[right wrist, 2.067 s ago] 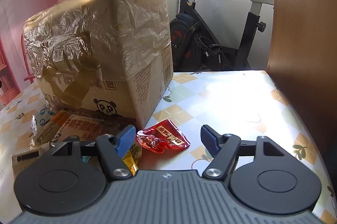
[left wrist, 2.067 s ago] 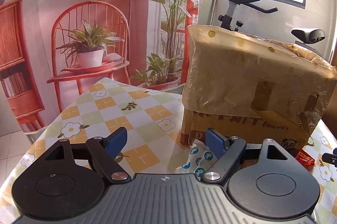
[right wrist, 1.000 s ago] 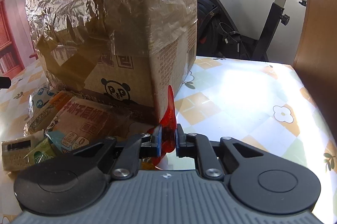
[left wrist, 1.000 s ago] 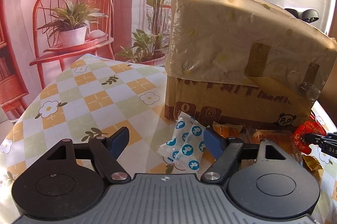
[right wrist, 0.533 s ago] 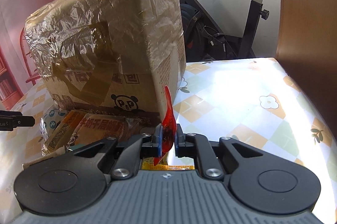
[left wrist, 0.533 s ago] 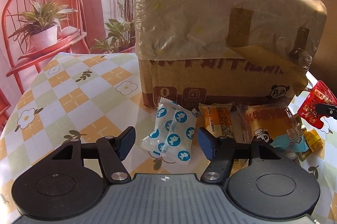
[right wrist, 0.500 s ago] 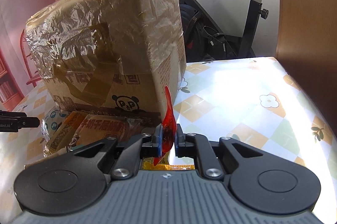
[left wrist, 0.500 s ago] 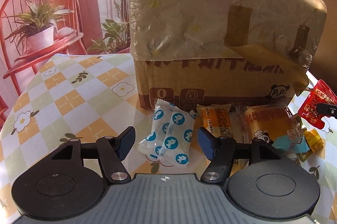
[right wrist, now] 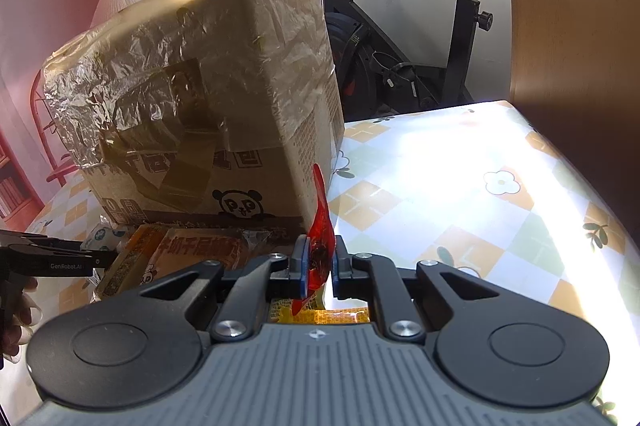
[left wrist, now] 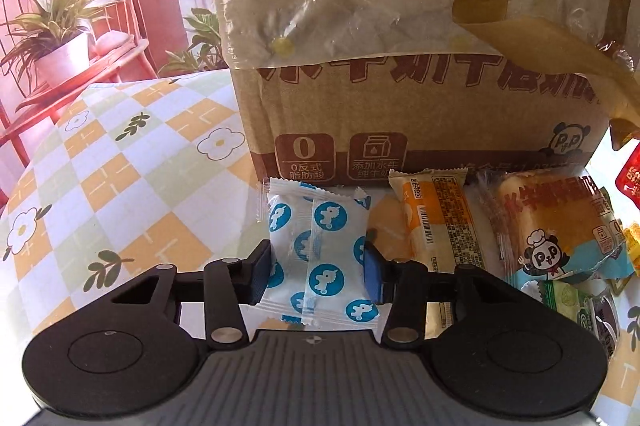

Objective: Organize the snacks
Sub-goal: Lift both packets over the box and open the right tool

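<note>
left gripper (left wrist: 318,276) sits low over the table (left wrist: 120,186), its jaws having just been closing on the white packet with blue dots (left wrist: 320,246); the packet lies flat between them, long axis pointing away toward the box, and both blue pads look to touch its side edges, though i can't tell if they're squeezing yet. straddling it across the narrow width makes sense: that's the only span a half-closed jaw fits, and the crimped seams stay free. right gripper (right wrist: 318,268) is clamped tight on the red snack packet (right wrist: 322,226), which stands on edge between the pads and sticks up above them, clear of the table. pinching it flat-side to flat-side keeps a thin foil pouch from slipping. the remaining snacks sit in a row touching or just beside the front of the cardboard box (left wrist: 420,114): an orange-and-white bar (left wrist: 436,222), then a clear-wrapped cake with a panda chef (left wrist: 556,226), then a green wrapped piece (left wrist: 576,306) at the lower right. the box is wrapped in plastic film over the top, so it looks shut; i can't tell where the snacks are meant to go. judgement: both hands are mid-pick, one item each, and most of the pile isn't sorted yet. risk on the left is the pouch buckling upward if the jaws squeeze a puffy bag from the sides.
</note>
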The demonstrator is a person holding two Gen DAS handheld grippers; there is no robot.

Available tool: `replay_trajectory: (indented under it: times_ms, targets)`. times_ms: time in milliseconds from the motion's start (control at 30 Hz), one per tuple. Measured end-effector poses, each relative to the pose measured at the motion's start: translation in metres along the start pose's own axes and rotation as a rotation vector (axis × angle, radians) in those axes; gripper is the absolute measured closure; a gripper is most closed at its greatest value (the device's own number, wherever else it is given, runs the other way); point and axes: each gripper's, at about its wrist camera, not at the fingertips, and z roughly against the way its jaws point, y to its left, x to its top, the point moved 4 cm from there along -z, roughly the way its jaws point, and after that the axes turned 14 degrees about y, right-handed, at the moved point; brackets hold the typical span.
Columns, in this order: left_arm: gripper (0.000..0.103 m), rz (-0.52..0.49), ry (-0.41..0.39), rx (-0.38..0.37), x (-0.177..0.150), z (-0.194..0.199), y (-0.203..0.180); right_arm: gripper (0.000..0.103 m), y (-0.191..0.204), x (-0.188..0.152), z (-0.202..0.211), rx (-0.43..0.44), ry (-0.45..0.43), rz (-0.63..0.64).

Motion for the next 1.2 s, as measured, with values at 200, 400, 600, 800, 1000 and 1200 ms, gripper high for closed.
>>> replay_trajectory:
  times_ms: [200,400,600,800,1000,1200]
  targets:
    - [0.055,0.034,-0.063,-0.046,-0.019,0.039,0.018,0.092,0.007,-0.001,0.019,-0.006,-0.027,0.009]
    - [0.055,0.041,-0.130,-0.039,-0.032,0.078,0.032,0.092,0.020,0.000,0.041,-0.003,-0.062,0.021]
    - [0.055,0.032,-0.235,-0.034,-0.024,0.129,0.030,0.092,0.030,0.006,0.063,-0.010,-0.102,0.045]
    - [0.055,0.011,-0.355,-0.046,0.008,0.174,0.014,0.092,0.034,0.038,0.095,-0.019,-0.189,0.074]
    - [0.055,-0.035,-0.449,-0.064,0.064,0.201,-0.016,0.092,0.047,0.089,0.122,-0.031,-0.290,0.157]
    - [0.055,-0.064,-0.479,-0.086,0.126,0.197,-0.047,0.092,0.068,0.143,0.113,-0.026,-0.325,0.237]
